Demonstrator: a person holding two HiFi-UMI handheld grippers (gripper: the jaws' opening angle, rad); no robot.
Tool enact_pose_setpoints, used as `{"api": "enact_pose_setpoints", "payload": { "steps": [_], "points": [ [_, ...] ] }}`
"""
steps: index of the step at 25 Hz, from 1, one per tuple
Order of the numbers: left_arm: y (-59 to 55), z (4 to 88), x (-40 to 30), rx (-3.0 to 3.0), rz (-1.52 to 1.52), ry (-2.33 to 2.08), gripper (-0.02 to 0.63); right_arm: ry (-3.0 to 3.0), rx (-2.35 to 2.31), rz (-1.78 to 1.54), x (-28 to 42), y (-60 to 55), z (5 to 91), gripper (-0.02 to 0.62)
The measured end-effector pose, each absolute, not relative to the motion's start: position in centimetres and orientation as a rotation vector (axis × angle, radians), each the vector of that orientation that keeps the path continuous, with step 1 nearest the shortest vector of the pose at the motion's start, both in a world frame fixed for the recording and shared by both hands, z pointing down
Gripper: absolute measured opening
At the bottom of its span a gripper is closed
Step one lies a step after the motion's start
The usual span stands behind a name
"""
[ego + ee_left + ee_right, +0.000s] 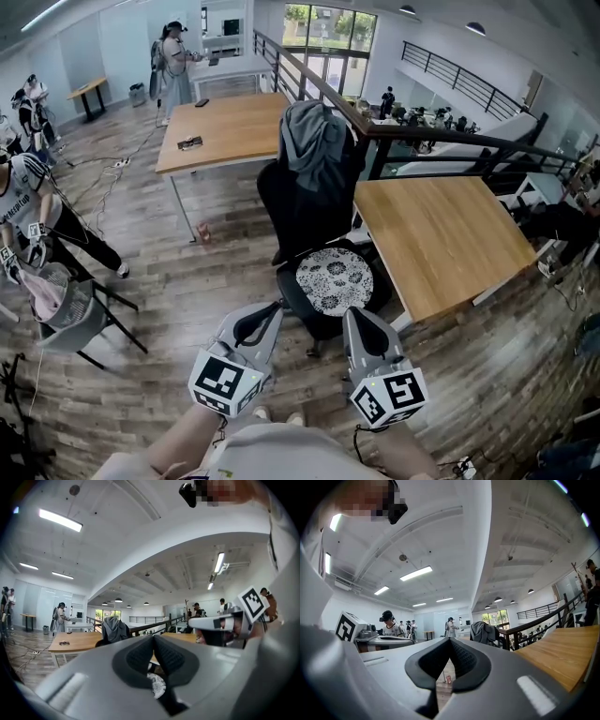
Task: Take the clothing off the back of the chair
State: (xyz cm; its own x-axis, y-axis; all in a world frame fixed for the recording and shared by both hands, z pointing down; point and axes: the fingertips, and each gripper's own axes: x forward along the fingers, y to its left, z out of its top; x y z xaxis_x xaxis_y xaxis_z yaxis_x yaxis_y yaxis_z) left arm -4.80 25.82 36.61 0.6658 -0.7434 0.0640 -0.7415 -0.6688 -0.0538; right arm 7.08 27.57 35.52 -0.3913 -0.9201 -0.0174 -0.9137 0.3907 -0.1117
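Grey clothing (314,141) draped over chair (292,214) back. Left claw (273,309), right claw (353,315) both closed tight, empty, near seat.

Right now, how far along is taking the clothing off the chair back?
Done: nothing; the grey clothing hangs over the back of the chair. In hand: nothing; left gripper and right gripper are shut, empty, short of the chair. Left: reach in, grip the clothing, lift it off.
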Motion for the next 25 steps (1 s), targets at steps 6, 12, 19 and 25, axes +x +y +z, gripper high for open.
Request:
{"api": "enact_pose_setpoints", "payload": {
  "steps": [6,12,19,25],
  "points": [
    [25.8,37.0,-3.5,-2.804,-0.136,1.296,0.003,2.569,-1.659,-0.122,8.5,27.1,36.2,-0.003],
    [26.2,37.4,-2.4,-2.782,-0.143,1.315,0.003,2.584,-1.642,-0.109,9.8,27.4,36.5,-0.003],
    [26.1,37.5,-1.6,-2.776,-0.115,1.307,0.003,2.594,-1.617,-0.103,10.0,26.7,37.2,-0.003],
    [23.6,38.8,-2.1,-2.766,-0.085,1.318,0.003,2.597,-1.608,-0.083,9.9,24.3,38.4,-0.003]
  ]
}}
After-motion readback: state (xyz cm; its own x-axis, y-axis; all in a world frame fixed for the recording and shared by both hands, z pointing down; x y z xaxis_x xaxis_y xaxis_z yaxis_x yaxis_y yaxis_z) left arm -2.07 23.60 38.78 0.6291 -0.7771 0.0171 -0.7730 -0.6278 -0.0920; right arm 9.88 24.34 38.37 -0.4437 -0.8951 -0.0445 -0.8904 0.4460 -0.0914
